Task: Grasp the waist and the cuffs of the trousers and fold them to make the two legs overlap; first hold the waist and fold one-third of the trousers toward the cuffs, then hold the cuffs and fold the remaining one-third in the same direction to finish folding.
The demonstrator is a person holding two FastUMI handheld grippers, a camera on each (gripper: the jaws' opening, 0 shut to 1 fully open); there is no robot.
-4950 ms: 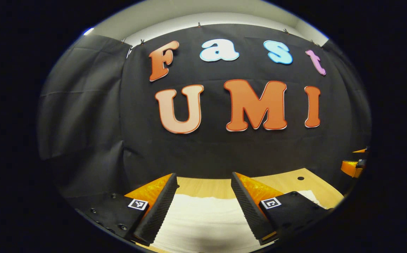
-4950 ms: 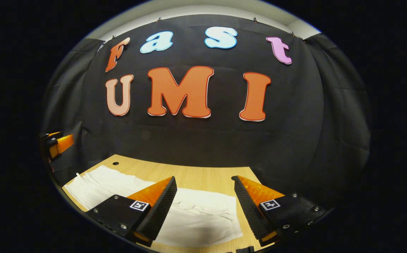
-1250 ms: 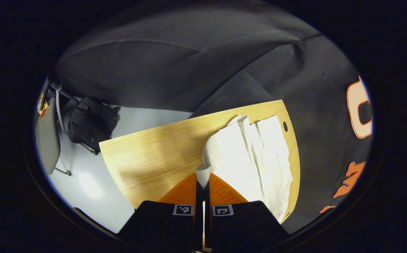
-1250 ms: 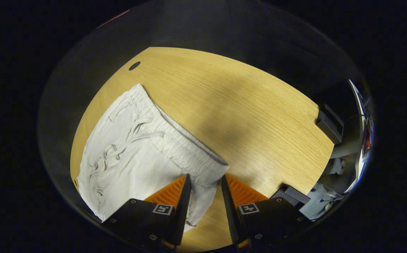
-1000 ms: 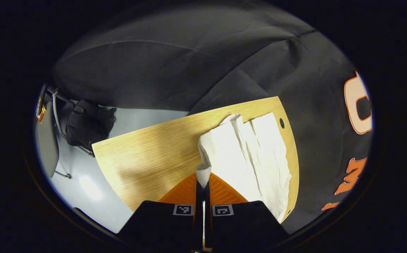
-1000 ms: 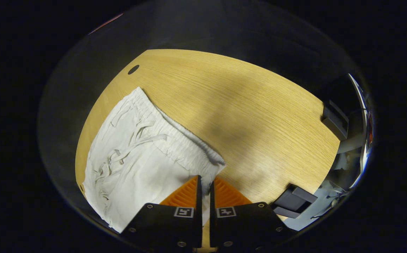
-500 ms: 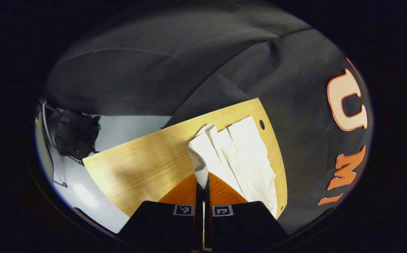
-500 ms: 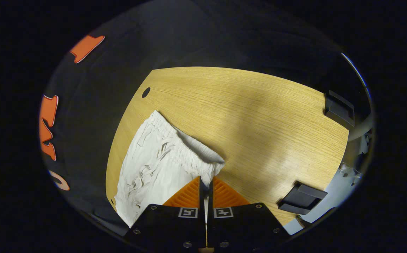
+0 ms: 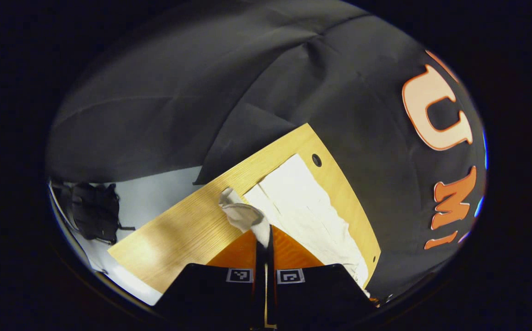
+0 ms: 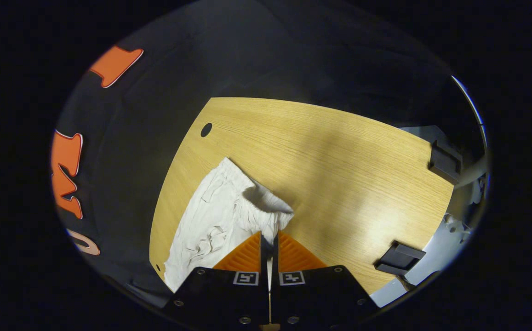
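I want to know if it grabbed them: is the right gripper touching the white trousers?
Touching. In the right gripper view the right gripper has its jaws shut on the white trousers' elastic waist, lifting that corner.

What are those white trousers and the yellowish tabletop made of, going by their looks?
The white trousers look like thin matte woven cloth, perhaps cotton or linen: they crease and bunch softly, with a gathered waistband. The light yellow table shows fine straight grain and a smooth sheen, so wood or wood-look laminate.

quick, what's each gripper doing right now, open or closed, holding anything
Left gripper: closed, pinching the trousers' cuff.
Right gripper: closed, pinching the trousers' waist.
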